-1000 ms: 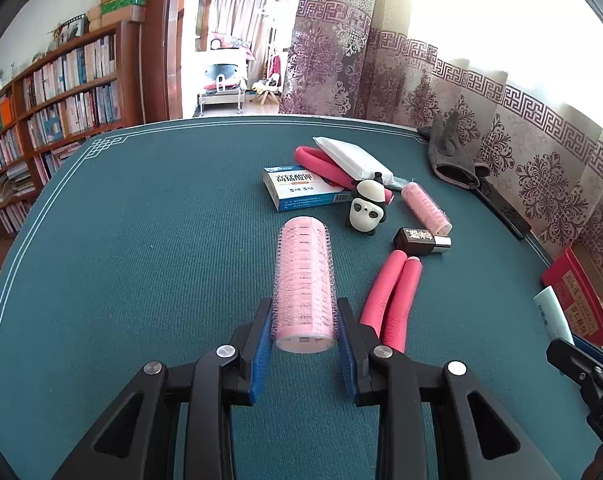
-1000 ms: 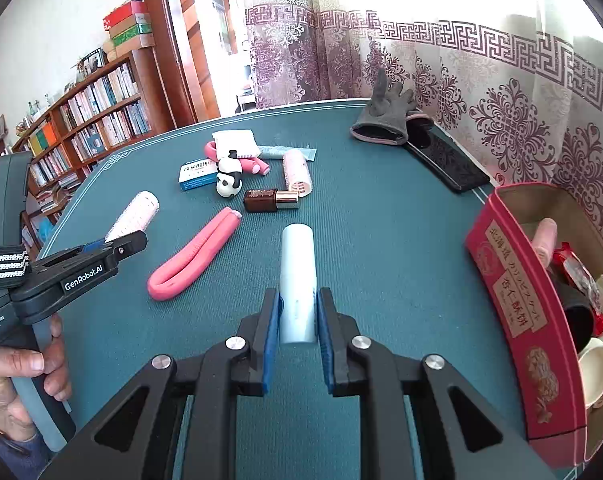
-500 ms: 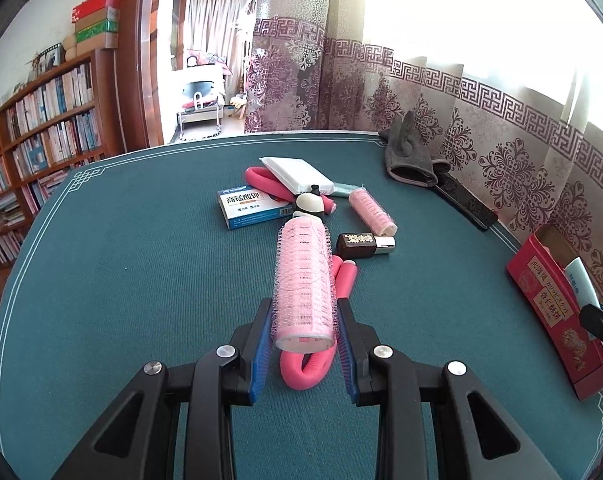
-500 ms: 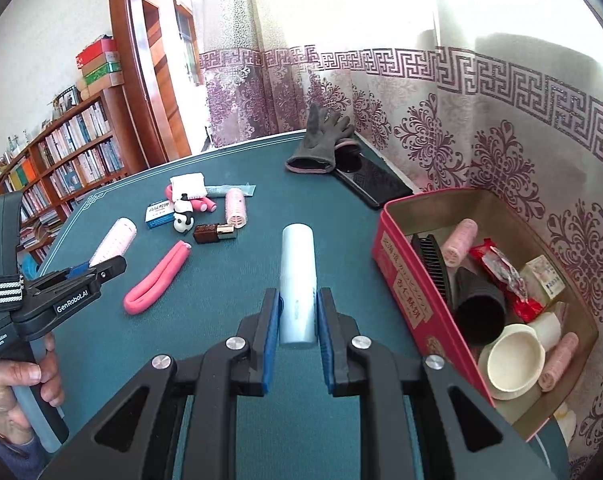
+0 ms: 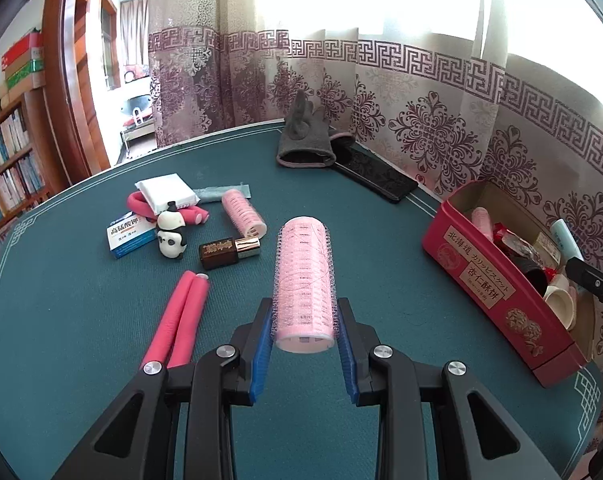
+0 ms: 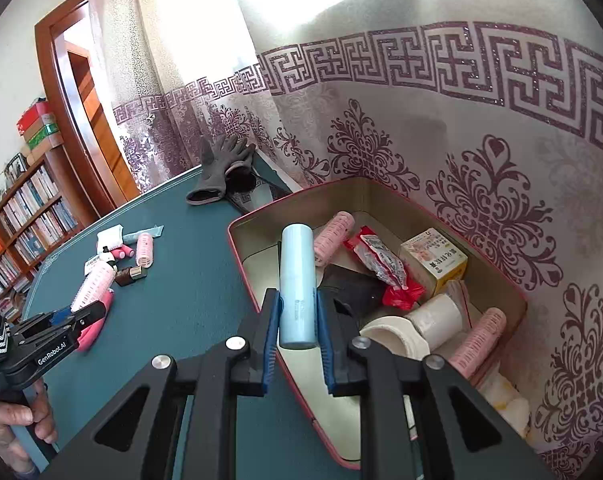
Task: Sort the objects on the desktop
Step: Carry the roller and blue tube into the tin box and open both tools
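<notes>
**Both grippers loaded beside the red tin**

The red box stands at the table's edge by the patterned curtain, open at the top. Inside lie two pink rollers, one at the far wall and one at the near right, a red foil packet, a small yellow carton, a white cup on its side with a white cylinder beside it, and something black that is too dark to make out.

The right gripper is clamped tight on a pale blue tube, which sticks out over the box's near wall and interior.

The left gripper is closed on a pink hair roller, held above the green table surface, well apart from the box.

On the table lie a folded pink foam rod, a brown bottle, a panda figure, a blue-and-white carton, another pink roller, a white packet and a grey glove.
</notes>
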Motion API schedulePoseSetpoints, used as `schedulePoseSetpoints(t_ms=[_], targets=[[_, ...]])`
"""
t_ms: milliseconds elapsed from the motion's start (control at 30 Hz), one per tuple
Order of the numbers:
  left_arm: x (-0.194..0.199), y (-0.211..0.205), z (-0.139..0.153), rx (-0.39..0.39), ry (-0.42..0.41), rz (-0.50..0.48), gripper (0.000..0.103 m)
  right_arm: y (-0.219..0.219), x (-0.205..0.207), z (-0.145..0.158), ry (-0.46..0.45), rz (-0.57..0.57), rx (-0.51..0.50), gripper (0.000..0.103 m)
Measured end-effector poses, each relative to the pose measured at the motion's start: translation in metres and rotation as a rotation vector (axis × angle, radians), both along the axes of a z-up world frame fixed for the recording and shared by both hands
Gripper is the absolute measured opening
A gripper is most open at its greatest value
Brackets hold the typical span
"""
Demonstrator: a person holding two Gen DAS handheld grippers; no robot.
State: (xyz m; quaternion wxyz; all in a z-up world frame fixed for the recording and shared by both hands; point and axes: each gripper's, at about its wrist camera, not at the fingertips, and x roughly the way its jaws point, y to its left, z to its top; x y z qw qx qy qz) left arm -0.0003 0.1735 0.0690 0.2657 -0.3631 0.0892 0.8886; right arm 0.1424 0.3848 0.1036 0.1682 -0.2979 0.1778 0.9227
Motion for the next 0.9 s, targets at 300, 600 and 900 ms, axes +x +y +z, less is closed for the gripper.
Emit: schedulePoseSetpoints(t_ms=[300,600,900], targets=[[0.010,0.062,0.009,-0.004,-0.017,-0.101,0.031,0.031,-0.012,-0.020,-0.024,0.014,-0.084,0.031],[0.015,0.112,0.024,0.006,-0.011,-0.202,0.031,0.037,0.005,-0.028,-0.013,0.008,-0.047,0.041],[0.022,0.166,0.027,0.004,-0.027,-0.314,0.035,0.040,0.016,-0.031,-0.002,-0.008,-0.076,0.051]])
